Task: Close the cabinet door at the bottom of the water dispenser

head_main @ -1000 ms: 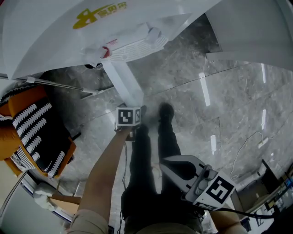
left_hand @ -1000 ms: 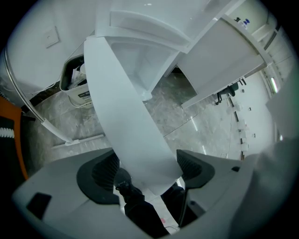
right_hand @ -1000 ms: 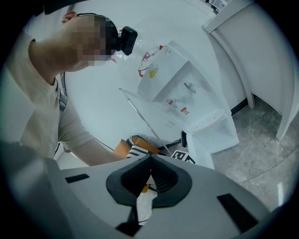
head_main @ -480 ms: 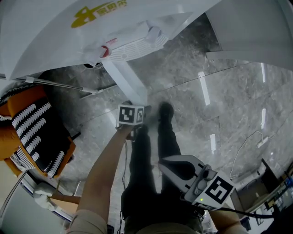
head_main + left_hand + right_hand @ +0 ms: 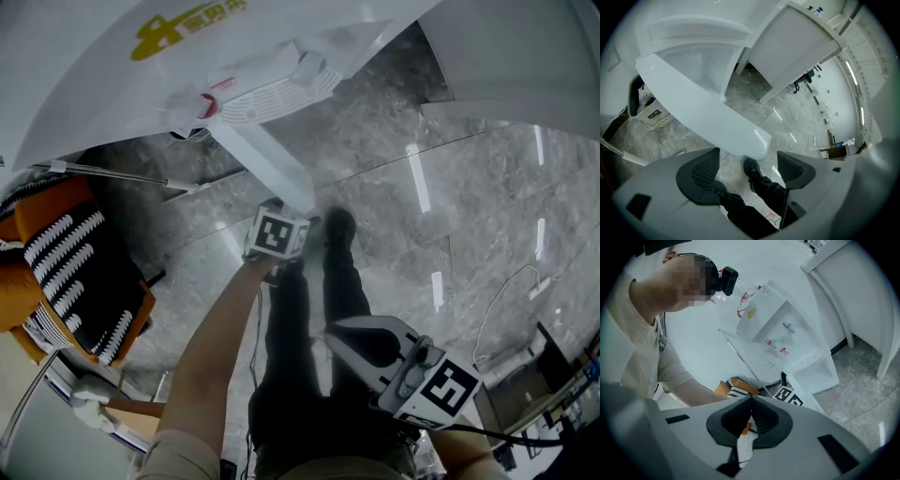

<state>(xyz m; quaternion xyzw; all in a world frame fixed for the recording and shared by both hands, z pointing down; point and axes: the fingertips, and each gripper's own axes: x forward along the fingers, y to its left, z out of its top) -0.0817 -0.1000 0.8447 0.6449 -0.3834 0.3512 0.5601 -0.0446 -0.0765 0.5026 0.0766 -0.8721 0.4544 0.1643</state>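
Now the left gripper point(image 5: 747, 163), fingers apart, faces the open cabinet door point(image 5: 703, 112).

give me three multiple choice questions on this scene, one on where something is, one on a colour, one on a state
1. Where is the free edge of the cabinet door?
A. just ahead of the open jaws of the left gripper
B. clamped between those jaws
C. far out of their view

2. What colour is the cabinet door?
A. black
B. white
C. orange

3. How do the jaws of the right gripper stand?
A. wide apart
B. shut on a cable
C. together, with nothing between them

Answers:
1 A: the left gripper view shows the door's edge just beyond the parted pads, not between them.
2 B: both the head view and the left gripper view show a plain white panel.
3 C: the right gripper view shows the two pads meeting at their tips.
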